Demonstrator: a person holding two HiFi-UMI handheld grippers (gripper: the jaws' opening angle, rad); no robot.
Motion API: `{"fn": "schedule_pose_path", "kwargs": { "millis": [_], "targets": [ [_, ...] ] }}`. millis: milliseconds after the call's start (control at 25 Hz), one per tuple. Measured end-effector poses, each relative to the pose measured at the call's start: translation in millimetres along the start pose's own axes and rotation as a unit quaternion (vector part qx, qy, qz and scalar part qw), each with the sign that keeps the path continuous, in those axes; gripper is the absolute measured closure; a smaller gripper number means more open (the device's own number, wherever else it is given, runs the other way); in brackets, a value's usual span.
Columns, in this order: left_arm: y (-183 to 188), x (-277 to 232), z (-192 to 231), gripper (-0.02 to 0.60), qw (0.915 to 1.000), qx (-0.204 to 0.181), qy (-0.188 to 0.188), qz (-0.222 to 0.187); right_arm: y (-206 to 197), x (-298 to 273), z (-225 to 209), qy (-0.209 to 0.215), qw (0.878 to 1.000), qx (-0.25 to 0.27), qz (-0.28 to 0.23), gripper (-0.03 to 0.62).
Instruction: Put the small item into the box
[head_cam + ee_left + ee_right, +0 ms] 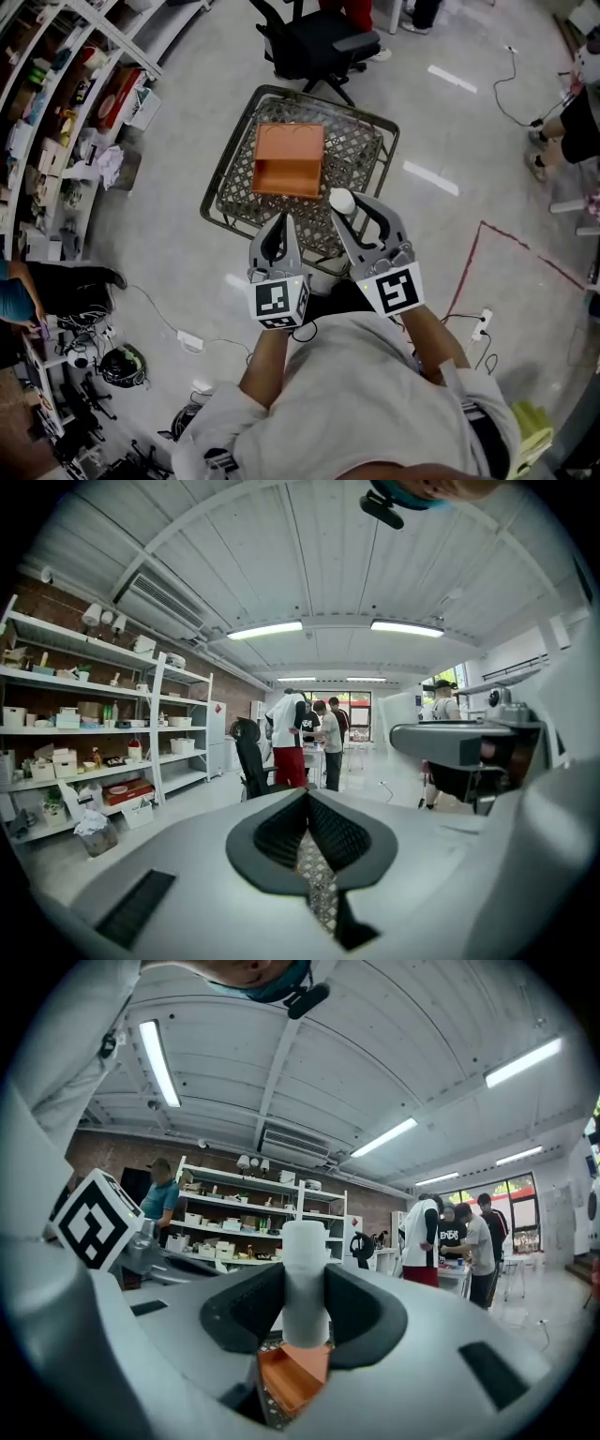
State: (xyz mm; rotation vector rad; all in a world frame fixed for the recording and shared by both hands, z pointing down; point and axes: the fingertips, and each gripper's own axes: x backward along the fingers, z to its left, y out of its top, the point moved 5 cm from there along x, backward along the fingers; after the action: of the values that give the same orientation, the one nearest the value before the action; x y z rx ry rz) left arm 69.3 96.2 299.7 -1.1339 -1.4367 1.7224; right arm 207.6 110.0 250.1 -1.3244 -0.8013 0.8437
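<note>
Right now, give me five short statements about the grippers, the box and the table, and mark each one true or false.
1. The right gripper is closed on a white item. True.
2. The left gripper holds the orange box. False: its jaws are together with nothing between them, and the box is apart from it.
3. The orange box stands on the lattice table. True.
4. The white item lies in the box. False: it is upright between the right gripper's jaws, short of the box.
5. A black office chair stands on the far side of the table. True.
</note>
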Motion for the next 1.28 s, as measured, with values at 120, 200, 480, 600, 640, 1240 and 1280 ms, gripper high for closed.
{"fn": "schedule_pose_path", "kwargs": {
  "millis": [120, 200, 480, 600, 640, 1240, 1280],
  "targets": [
    [4, -14, -8, 0.574, 0.9998, -0.008, -0.016, -0.006, -3, 9, -10, -0.007, 1.0, 0.022, 0.014, 0.471],
    [10, -22, -8, 0.574, 0.9997, -0.011, -0.014, -0.016, -4, 10, -18, -0.018, 1.0, 0.022, 0.009, 0.471],
    [3, -26, 21, 0.574, 0.9992, 0.015, 0.031, -0.022, -16, -21, -9, 0.012, 1.0, -0.002, 0.016, 0.471],
    [-6, -24, 31, 0.574, 0.9991, 0.023, 0.033, -0.014, -21, -37, -3, 0.017, 0.999, -0.011, 0.028, 0.471],
    [-10, -26, 35, 0.574, 0.999, 0.026, 0.035, -0.012, -26, -41, -4, 0.016, 0.999, -0.011, 0.034, 0.471],
    [-42, -64, 121, 0.574, 0.9962, 0.076, 0.042, 0.002, -54, -144, 10, 0.056, 0.991, 0.045, 0.116, 0.471],
    [-45, -66, 127, 0.574, 0.996, 0.078, 0.044, 0.006, -55, -152, 12, 0.06, 0.99, 0.049, 0.121, 0.471]
  ]
}}
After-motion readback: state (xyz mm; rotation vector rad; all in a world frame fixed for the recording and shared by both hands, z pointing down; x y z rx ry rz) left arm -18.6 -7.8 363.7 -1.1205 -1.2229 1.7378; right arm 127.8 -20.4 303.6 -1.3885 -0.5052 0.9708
